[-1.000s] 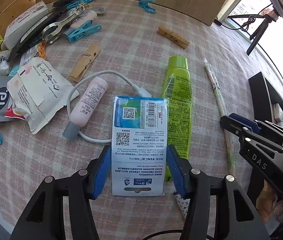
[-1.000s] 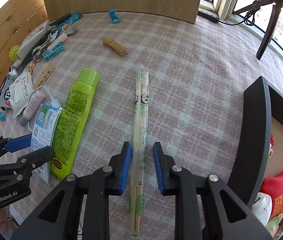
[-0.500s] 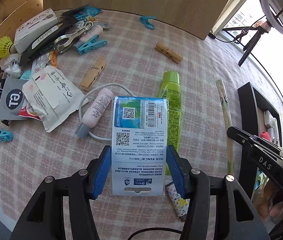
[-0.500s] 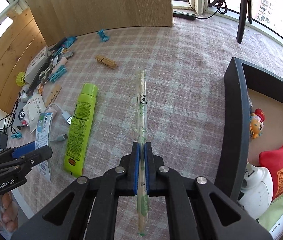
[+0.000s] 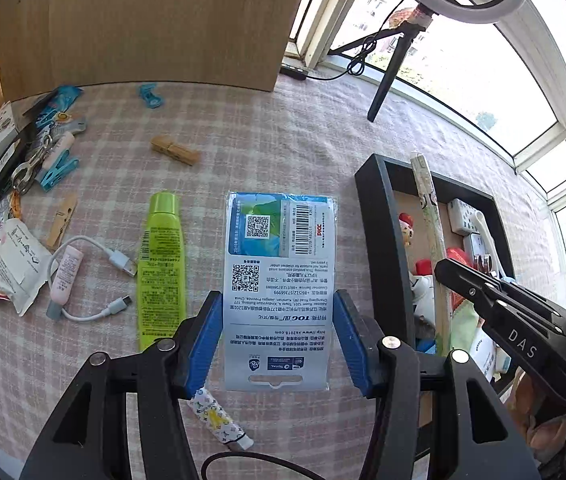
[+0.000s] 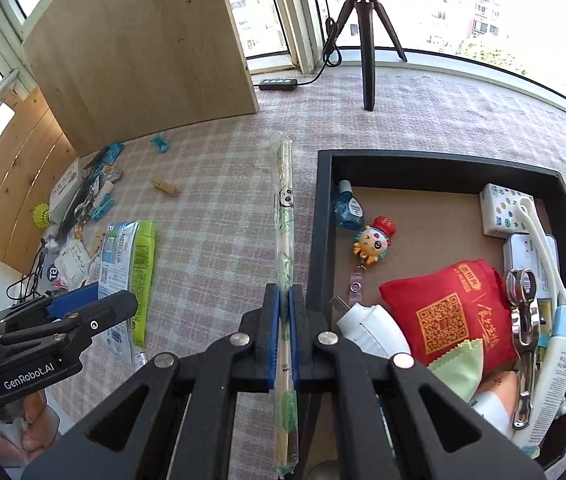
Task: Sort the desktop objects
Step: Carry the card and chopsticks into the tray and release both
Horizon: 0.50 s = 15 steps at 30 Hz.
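Note:
A flat blue-and-white packet [image 5: 281,240] with QR codes and a barcode hangs above the checked tablecloth. My left gripper [image 5: 277,304] is shut on its two long edges. In the right wrist view the same packet [image 6: 117,248] shows at the left with the left gripper [image 6: 123,300] on it. My right gripper [image 6: 285,292] is shut on a pair of wrapped chopsticks [image 6: 285,208], which sticks out ahead, just left of the black tray's rim [image 6: 323,216]. In the left wrist view the chopsticks [image 5: 427,200] cross over the black tray [image 5: 379,216].
The tray holds a red pouch [image 6: 451,312], a toy figure [image 6: 375,240], a white bottle and several small items. A green bottle [image 5: 161,264], a white cable, a pink tube, pegs and a cluttered pile lie at left. A wooden board and a tripod stand behind.
The right gripper closed on the chopsticks and lifted them. Both grippers rose and moved right toward the black tray, the left one still carrying the packet.

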Each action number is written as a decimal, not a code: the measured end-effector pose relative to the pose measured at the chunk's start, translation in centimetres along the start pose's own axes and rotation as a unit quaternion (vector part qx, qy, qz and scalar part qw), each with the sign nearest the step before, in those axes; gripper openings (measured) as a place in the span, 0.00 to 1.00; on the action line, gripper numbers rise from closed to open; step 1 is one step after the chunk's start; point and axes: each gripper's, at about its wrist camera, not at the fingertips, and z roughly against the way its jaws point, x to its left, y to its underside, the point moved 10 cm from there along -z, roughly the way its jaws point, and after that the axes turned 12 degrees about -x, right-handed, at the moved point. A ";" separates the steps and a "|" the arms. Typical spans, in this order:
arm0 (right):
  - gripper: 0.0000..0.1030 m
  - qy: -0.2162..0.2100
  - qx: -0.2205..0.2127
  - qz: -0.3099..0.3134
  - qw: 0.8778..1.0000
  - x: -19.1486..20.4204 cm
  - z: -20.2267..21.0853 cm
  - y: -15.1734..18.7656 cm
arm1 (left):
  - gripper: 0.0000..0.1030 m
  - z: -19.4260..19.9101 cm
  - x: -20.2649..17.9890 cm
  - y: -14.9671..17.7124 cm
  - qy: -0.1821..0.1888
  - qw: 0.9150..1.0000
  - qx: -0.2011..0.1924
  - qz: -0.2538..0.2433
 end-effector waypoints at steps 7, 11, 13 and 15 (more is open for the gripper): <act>0.05 0.052 -0.013 -0.039 0.998 -8.0 2.9 -1.1 | 0.51 -1.7 -9.6 -1.7 0.046 0.998 0.000 -0.047; 0.05 0.074 -0.017 -0.047 0.996 -11.0 4.1 -1.2 | 0.51 -2.8 -14.1 -1.9 0.071 0.995 0.004 -0.066; 0.05 0.077 -0.028 -0.050 0.995 -12.1 4.7 -1.6 | 0.53 -3.0 -16.3 -1.7 0.085 0.993 0.008 -0.085; 0.29 0.090 -0.033 -0.058 0.994 -13.4 5.4 -1.8 | 0.57 -3.3 -17.5 -1.4 0.080 0.992 0.010 -0.097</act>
